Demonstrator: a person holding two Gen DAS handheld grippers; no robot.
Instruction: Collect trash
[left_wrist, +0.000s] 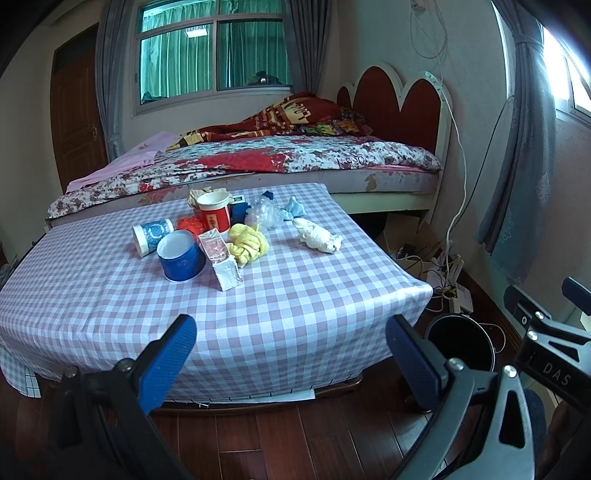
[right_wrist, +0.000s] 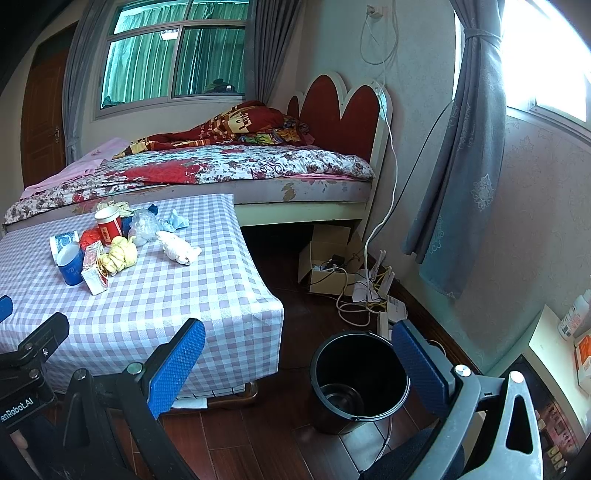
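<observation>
A pile of trash lies on the checked tablecloth (left_wrist: 295, 288): a blue cup (left_wrist: 181, 255), a blue patterned cup on its side (left_wrist: 152, 235), a red cup (left_wrist: 214, 213), a small carton (left_wrist: 221, 259), a yellow wad (left_wrist: 248, 243), a white crumpled wad (left_wrist: 318, 235) and clear plastic (left_wrist: 264, 215). My left gripper (left_wrist: 290, 349) is open and empty, short of the table's front edge. My right gripper (right_wrist: 297, 363) is open and empty, above the floor between the table (right_wrist: 207, 295) and a black bucket (right_wrist: 360, 376). The white wad (right_wrist: 179, 248) and yellow wad (right_wrist: 119, 254) also show in the right wrist view.
A bed (left_wrist: 258, 162) with a red headboard stands behind the table. Cables and a cardboard box (right_wrist: 325, 254) lie on the wooden floor by the right wall. Grey curtains (right_wrist: 461, 155) hang at the right window. The bucket shows in the left wrist view (left_wrist: 460, 343).
</observation>
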